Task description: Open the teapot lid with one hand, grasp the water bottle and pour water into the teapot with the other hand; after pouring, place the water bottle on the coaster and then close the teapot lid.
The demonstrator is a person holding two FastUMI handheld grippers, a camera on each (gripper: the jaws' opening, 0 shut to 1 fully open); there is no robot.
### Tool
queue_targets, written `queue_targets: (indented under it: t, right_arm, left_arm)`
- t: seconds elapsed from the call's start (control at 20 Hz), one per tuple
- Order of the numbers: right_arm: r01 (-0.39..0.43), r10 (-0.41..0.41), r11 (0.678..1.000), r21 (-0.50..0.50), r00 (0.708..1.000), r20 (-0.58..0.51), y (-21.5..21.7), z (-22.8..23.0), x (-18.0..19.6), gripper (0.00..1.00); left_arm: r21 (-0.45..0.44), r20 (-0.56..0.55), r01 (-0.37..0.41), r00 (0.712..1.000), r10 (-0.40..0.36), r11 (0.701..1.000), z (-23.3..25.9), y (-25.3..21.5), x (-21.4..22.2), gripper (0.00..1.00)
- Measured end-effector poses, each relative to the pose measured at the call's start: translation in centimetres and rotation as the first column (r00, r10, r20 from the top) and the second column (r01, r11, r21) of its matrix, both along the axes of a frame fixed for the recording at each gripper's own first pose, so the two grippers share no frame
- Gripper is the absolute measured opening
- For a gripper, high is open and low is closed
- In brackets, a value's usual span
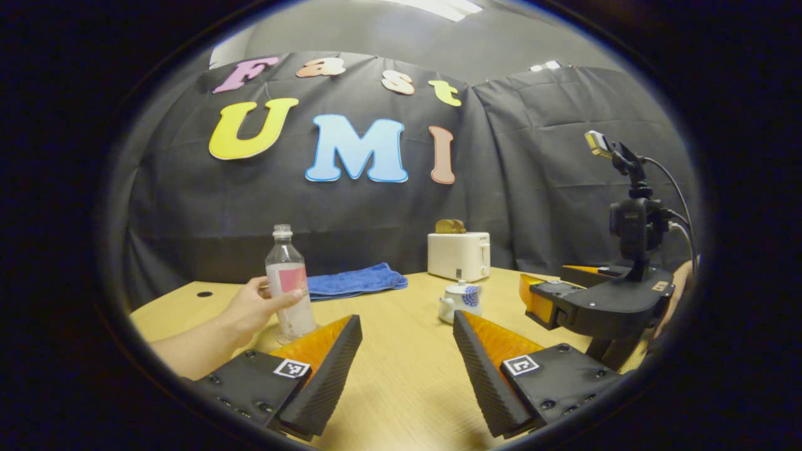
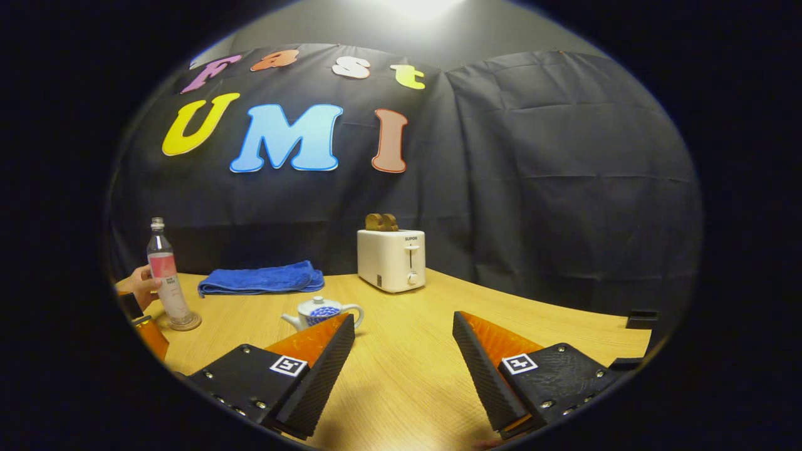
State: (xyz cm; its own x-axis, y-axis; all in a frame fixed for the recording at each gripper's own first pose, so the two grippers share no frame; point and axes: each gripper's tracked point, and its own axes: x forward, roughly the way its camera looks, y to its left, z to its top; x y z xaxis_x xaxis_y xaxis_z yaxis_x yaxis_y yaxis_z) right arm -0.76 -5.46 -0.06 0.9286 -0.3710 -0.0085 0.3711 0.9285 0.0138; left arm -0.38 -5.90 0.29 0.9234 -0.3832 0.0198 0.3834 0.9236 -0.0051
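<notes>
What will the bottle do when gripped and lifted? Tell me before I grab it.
The bottle is tall and narrow on a small coaster, so a sideways nudge would probably tip it. Its clear walls look like thin plastic and may flex under a squeeze. A hand touches it now.
</notes>
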Motion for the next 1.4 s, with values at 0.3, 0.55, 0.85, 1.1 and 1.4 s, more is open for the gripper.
queue_targets:
  t: [0.3,0.55,0.85,1.1,1.4]
  right_arm:
    - [0.010,-0.010,1.000,0.001,1.000,0.002,-0.01,-0.02,-0.08,0.97]
    - [0.010,-0.010,1.000,0.004,1.000,0.000,-0.03,-0.05,-0.07,0.97]
    - [0.010,-0.010,1.000,0.005,1.000,-0.001,-0.03,0.03,-0.11,0.97]
    - [0.014,-0.014,1.000,0.003,1.000,0.002,-0.05,-0.03,-0.13,0.97]
    - [0.059,-0.059,0.998,0.006,0.998,0.000,-0.54,0.04,-0.41,0.97]
  left_arm:
    - [0.001,0.000,0.002,1.000,-0.002,1.000,0.03,0.14,0.28,1.00]
    - [0.001,-0.001,0.002,1.000,-0.002,1.000,0.08,0.24,0.14,1.00]
    - [0.001,-0.002,0.002,1.000,-0.002,1.000,0.03,0.27,0.24,1.00]
    - [0.000,-0.001,0.001,1.000,-0.001,1.000,-0.02,0.20,0.14,1.00]
    - [0.000,0.000,0.001,1.000,-0.001,1.000,-0.04,0.08,0.18,1.00]
